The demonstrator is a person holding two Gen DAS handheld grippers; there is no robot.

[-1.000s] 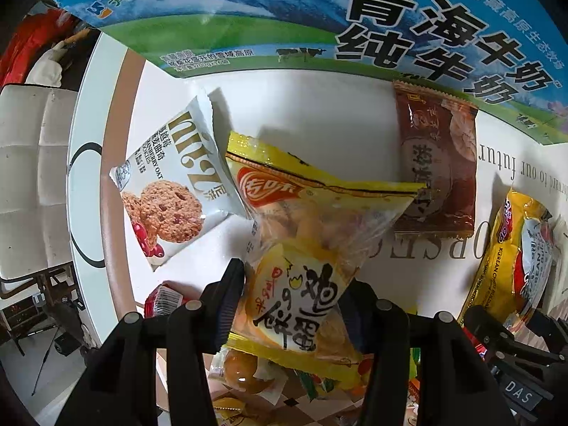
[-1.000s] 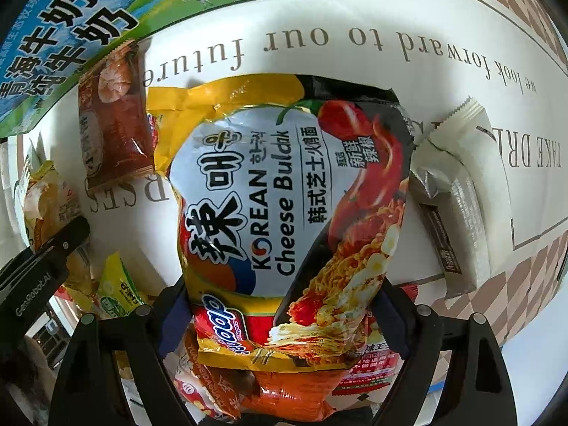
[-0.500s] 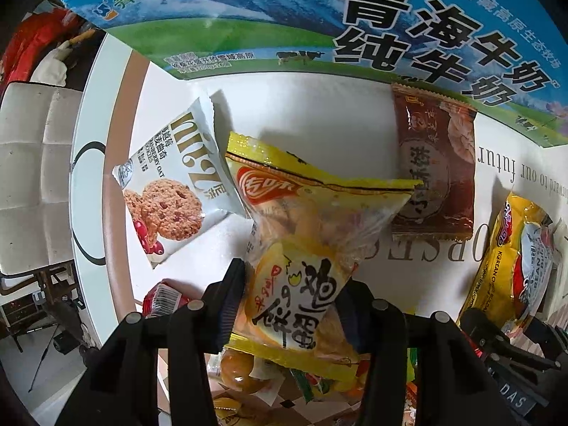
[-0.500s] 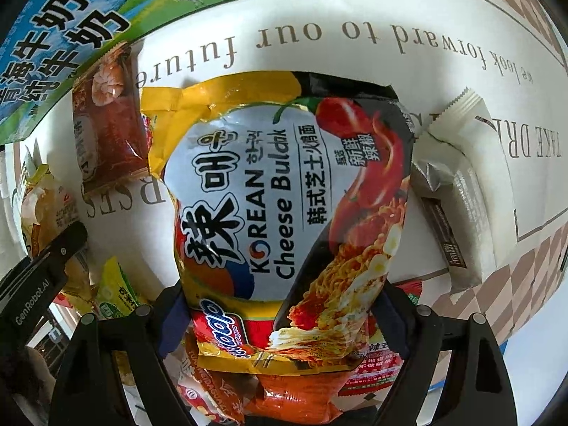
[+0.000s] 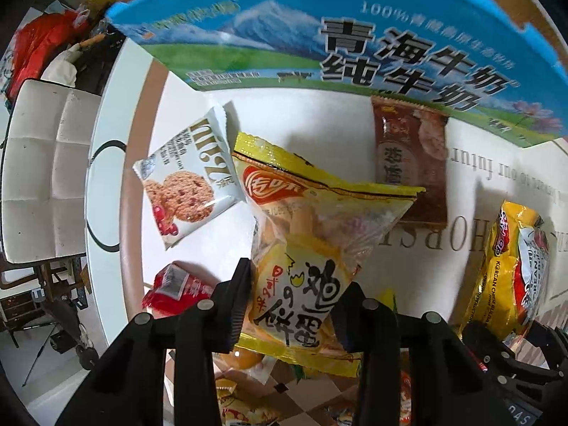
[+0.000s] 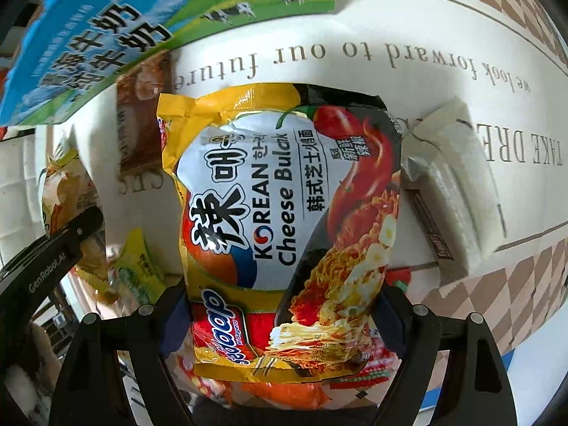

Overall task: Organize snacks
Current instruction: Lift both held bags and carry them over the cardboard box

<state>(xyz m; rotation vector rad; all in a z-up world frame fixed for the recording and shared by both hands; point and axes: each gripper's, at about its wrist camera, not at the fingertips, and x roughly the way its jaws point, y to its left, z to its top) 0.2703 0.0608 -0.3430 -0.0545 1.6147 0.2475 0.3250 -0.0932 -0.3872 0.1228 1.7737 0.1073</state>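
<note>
Left wrist view shows the biggest thing first: a milk carton box [image 5: 355,46] lying along the far edge of the white tablecloth [image 5: 301,106], its open top just showing. Judging from that, the box is where the snacks are to go, and the step in hand is carrying two packets toward it.

Next in size is the noodle packet [image 6: 284,213], held by its lower end in the right gripper [image 6: 287,323]. Its jaws stand wide, pressed against both sides of the broad packet, which hangs over the cloth short of the box.

Smaller is the yellow cake bag [image 5: 301,259] in the left gripper [image 5: 294,301]. Those jaws are closing, pinching the bag narrow at its lower half, and the bag hangs clear of the cloth.

Loose snacks lie flat on the cloth: a brown packet [image 5: 410,163] touching the box's near side, a cookie packet [image 5: 188,184] just left of the yellow bag, a small red packet [image 5: 174,284] near the left jaw, and a white packet [image 6: 451,184] right of the noodles.

The next move, as I judge it, calls for lifting each packet above the box's rim before letting go, one hand at a time, since the two grippers are close together.
</note>
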